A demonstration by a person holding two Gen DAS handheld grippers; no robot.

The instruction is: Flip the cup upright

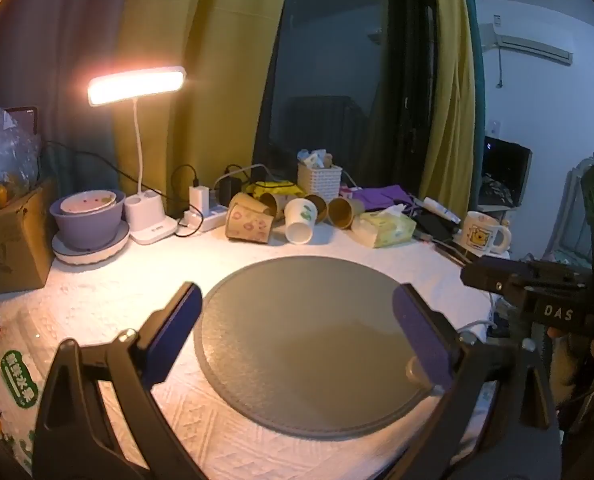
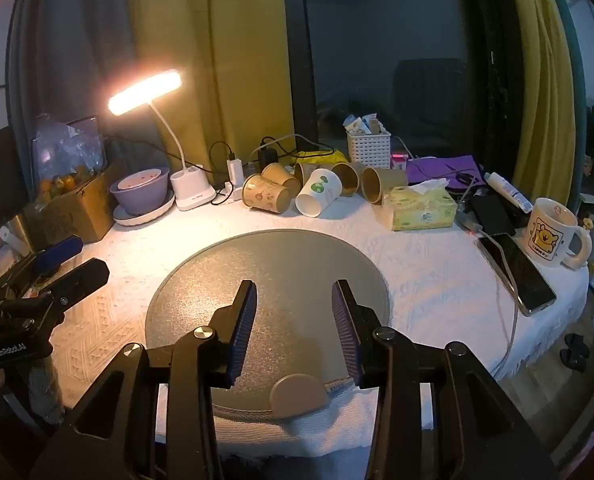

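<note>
Nothing done yet: my left tongs (image 1: 297, 328) and right tongs (image 2: 293, 328) gape empty; the paper cups (image 2: 319, 192) lie tipped at twelve o'clock.

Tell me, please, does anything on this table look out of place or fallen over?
Yes. The paper cups at the back of the table lie tipped on their sides in a loose heap, mouths facing different ways; none stands upright. The round mat in front is bare. Both grippers, left and right, are open and hold nothing.
</note>
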